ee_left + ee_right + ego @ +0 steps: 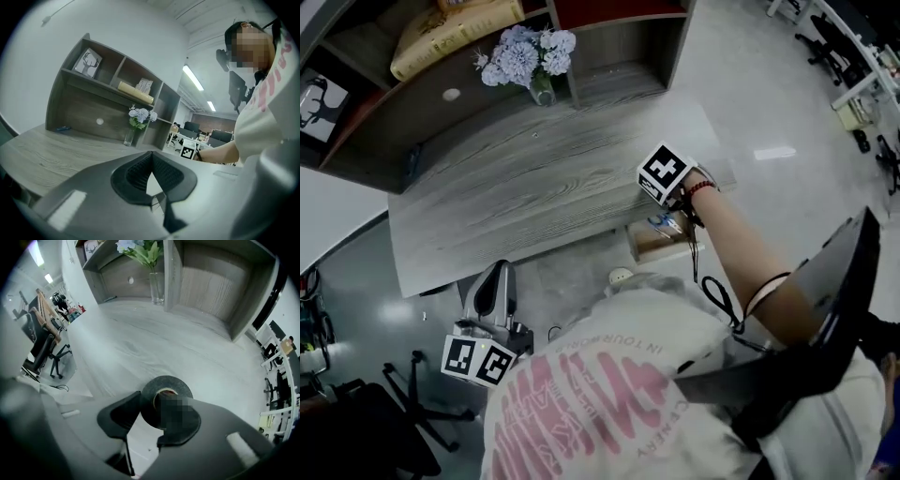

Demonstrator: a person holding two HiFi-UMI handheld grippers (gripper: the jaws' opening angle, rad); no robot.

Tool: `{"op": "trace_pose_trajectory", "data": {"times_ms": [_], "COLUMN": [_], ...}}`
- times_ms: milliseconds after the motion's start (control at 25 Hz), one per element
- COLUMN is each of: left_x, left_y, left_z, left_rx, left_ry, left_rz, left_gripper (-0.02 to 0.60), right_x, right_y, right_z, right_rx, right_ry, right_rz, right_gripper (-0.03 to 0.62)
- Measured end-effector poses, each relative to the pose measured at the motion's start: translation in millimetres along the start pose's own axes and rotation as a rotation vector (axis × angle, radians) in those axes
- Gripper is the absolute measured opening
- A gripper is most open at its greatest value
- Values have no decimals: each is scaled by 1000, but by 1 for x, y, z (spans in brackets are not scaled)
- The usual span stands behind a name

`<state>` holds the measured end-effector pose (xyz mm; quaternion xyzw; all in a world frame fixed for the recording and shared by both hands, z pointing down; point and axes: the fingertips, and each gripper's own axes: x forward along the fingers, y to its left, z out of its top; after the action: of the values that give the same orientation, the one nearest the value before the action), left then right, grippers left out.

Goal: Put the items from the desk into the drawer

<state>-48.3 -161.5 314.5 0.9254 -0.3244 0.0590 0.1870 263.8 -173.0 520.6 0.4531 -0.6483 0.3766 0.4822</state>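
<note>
Tape roll (165,383) pinched in the right gripper (161,403), low centre of the right gripper view: one pad against the outer wall at the left, the other across the core side at the right, bare desk (187,333) behind. Contact with the desk surface: hard to tell. Judged as the carry step, with the roll bound for the drawer.

Keep the squeeze even, with no loosening before the compartment; risk of a pivot or a sideways slip with a round, smooth roll held by its wall.

In the head view, look just below that gripper, right of centre: a brown open box under the desk's front edge, taken for the drawer (661,242), with something blue inside. Bring the roll towards the lower edge of that frame, clear of the desk lip, then down into the open part. Get it low over the drawer floor before parting the jaws, to avoid a bounce or a roll-away. Lay it flat rather than on edge if possible.

Mind the forearm (741,248) and the black cord (712,291) hanging by it, close beside the drawer.

Left gripper (151,154) closed tip to tip on nothing, at lower left of the head view, well apart from the drawer. Leave it parked there, or use it to steady the drawer front if needed.

Free room in the drawer: not clear from here.
</note>
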Motion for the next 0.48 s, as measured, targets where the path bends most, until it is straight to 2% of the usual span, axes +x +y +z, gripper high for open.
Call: {"op": "trace_pose_trajectory", "data": {"times_ms": [240, 400, 480], "left_x": [-30, -53, -60], "left_y": [-13, -14, -16], "left_z": [5, 6, 6], "left_rx": [25, 46, 55], "left_ry": [2, 5, 5], "left_rz": [-87, -136, -170], "left_gripper": [17, 17, 17], "right_x": [-11, -30, -42], "right_y": [57, 113, 139], "right_z": [-44, -56, -60], "right_rx": [64, 198, 218], "right_ry": [-16, -179, -254], "right_rz": [19, 131, 148], "right_gripper": [123, 123, 123]}}
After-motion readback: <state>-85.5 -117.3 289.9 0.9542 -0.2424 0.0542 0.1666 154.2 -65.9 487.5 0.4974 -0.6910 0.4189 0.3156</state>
